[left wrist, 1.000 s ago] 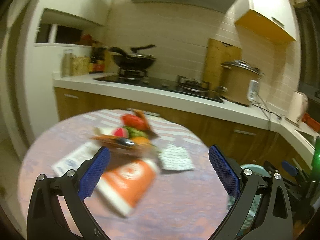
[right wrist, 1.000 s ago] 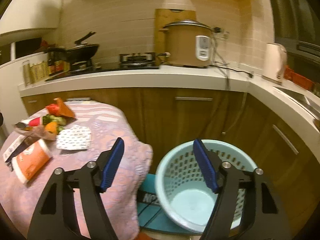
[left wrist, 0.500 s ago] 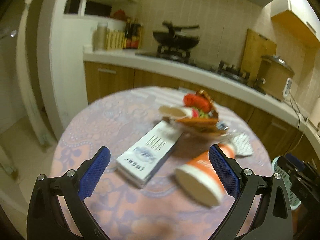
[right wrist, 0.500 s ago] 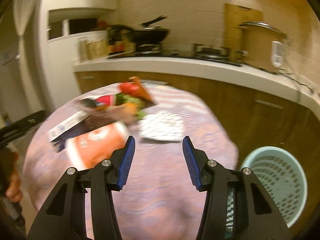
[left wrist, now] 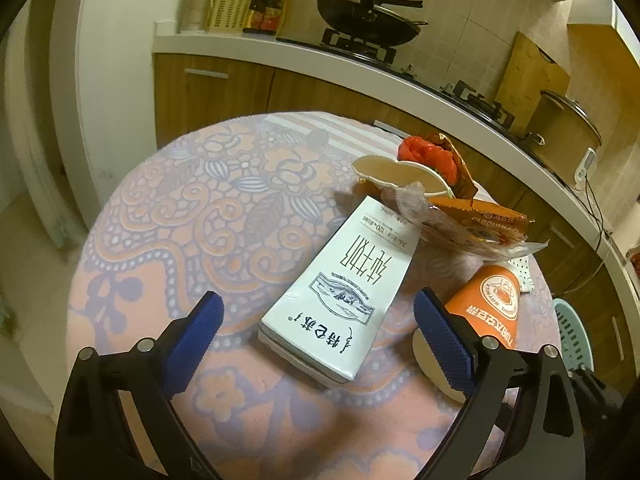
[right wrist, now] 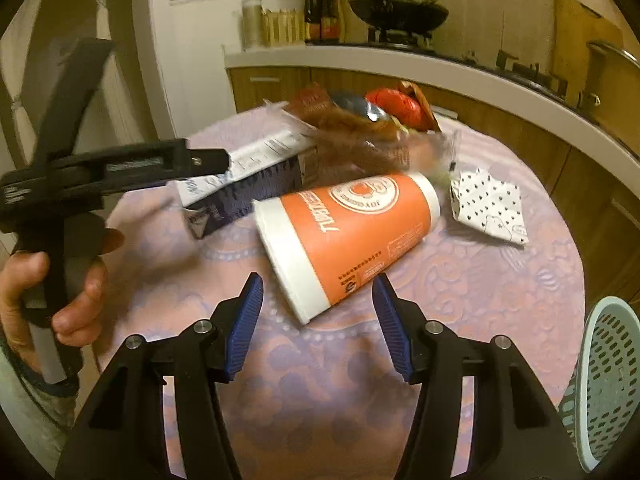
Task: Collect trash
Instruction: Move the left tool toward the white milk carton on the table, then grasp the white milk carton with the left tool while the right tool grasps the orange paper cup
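A white milk carton [left wrist: 344,288] lies flat on the round table, just ahead of my open, empty left gripper [left wrist: 316,316]. An orange paper cup [right wrist: 344,236] lies on its side right in front of my open, empty right gripper [right wrist: 318,304]; it also shows in the left wrist view [left wrist: 486,308]. Behind them lies a pile of snack wrappers [left wrist: 472,224] with a red bag [left wrist: 428,152] and a flattened paper cup [left wrist: 396,174]. A dotted paper napkin [right wrist: 490,204] lies to the right. The left gripper also shows in the right wrist view [right wrist: 208,162], over the carton [right wrist: 244,172].
The table has a pink and purple flowered cloth [left wrist: 192,216]. A light blue basket [right wrist: 608,380] stands on the floor beside the table at the right. A kitchen counter [left wrist: 360,64] with a wok and stove runs behind the table.
Both grippers have swung left from the basket side and dropped closer to the table. The left now faces the milk carton, the right the orange cup. The right jaws have narrowed somewhat.
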`<state>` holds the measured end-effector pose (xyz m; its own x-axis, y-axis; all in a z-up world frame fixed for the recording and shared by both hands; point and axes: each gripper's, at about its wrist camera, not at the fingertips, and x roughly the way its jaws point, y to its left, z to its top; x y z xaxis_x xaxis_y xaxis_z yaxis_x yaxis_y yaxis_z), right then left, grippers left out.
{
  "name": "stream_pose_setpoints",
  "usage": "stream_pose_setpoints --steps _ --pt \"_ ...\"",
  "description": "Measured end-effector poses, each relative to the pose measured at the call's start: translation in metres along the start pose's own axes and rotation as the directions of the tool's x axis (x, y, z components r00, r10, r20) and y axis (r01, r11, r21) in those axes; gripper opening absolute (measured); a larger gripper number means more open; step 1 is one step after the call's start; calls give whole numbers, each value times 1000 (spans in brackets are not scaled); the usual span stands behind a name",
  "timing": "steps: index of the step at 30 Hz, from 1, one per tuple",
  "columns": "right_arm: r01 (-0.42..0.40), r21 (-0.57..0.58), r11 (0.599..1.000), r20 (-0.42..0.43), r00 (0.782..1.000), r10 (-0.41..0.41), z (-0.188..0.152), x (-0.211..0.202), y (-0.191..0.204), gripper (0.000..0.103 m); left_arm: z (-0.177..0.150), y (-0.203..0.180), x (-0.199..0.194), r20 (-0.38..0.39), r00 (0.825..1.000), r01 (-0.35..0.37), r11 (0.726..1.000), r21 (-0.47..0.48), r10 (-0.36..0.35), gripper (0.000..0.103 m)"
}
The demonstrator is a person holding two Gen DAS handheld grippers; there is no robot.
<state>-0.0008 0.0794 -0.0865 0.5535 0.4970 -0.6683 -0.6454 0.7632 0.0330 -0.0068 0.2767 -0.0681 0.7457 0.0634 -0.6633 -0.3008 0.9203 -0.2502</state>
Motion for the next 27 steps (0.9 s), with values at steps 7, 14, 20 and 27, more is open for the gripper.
stream_pose_setpoints --steps 7,14,20,27 --pt "141 107 984 49 988 -147 -7 -21 -58 53 -1 -16 4 -30 999 12 998 69 -10 93" --pt "94 140 986 56 993 -102 -17 -43 -113 57 2 -31 18 -56 998 1 992 125 6 93" --pt "16 146 989 80 996 -28 -11 -49 -115 75 5 -35 30 -65 998 -17 991 135 26 91" --pt "-23 213 977 60 998 11 14 -18 -112 85 9 -43 46 -79 995 -52 988 149 65 70"
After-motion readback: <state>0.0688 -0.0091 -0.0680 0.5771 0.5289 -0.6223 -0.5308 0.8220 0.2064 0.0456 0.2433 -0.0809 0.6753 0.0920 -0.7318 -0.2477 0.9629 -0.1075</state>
